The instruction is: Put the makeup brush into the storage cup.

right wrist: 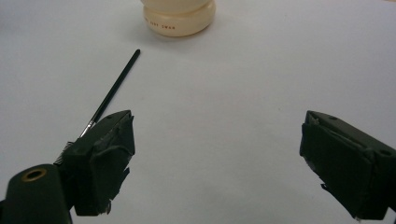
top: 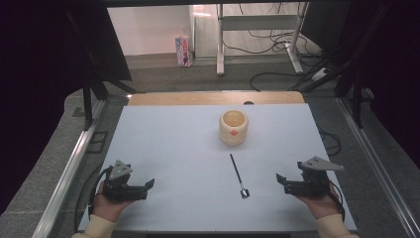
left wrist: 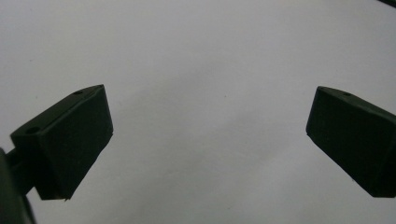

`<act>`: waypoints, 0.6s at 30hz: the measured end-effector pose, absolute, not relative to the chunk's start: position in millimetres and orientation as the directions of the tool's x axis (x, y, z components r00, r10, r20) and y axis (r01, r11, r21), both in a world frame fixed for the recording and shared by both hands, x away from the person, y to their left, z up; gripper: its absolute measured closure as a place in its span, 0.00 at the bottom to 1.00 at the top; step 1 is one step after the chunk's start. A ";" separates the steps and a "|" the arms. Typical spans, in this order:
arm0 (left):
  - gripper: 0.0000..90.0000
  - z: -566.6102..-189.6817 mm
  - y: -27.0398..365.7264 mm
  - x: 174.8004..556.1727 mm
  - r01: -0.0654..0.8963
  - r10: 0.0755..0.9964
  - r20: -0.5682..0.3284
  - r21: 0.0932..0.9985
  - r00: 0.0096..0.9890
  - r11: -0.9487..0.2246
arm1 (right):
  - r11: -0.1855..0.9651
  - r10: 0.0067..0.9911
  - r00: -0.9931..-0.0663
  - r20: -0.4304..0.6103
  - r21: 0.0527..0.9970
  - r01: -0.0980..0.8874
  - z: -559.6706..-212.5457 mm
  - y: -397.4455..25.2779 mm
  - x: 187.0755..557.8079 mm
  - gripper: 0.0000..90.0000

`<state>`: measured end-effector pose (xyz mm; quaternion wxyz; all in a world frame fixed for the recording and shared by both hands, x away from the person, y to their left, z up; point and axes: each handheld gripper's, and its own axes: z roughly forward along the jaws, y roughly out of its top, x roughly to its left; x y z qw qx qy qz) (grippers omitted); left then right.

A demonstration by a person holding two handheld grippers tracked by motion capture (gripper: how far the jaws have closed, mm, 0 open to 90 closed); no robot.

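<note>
My right gripper (top: 280, 181) sits low at the near right of the counter (top: 163, 144), its jaws spread wide with nothing between them. In the right gripper view (right wrist: 217, 158) the two jaws stand far apart over bare pale surface, and the left one covers the near end of the brush (right wrist: 114, 88). From above, the brush (top: 236, 173) lies flat on the counter just left of that gripper, close but not touching. Its thin dark handle points away from me toward the cup (top: 233, 127), and its thicker end with a small pale tip lies nearest me.

My left gripper (top: 148, 186) rests at the near left, well apart from the brush, and its jaws are also spread and hold nothing. The left gripper view (left wrist: 210, 126) shows plain counter between the two dark jaws. Each gripper carries a grey plate on top, and I can see a hand and a pale sleeve behind each.

The cup stands upright farther back, near the middle of the counter, beyond the far end of the brush and apart from it. It is round, cream-coloured and open at the top, with a small orange mark on the side facing me. In the right gripper view its base (right wrist: 180, 18) shows small dark lettering that I cannot read.
</note>
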<state>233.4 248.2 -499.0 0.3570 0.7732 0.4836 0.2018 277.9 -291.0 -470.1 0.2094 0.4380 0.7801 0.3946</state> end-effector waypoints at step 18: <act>0.02 -498.8 249.7 232.4 0.603 0.894 -0.027 0.748 0.447 -0.279 | 0.309 0.854 -0.519 0.010 0.794 0.524 -471.6 -293.1 277.7 0.13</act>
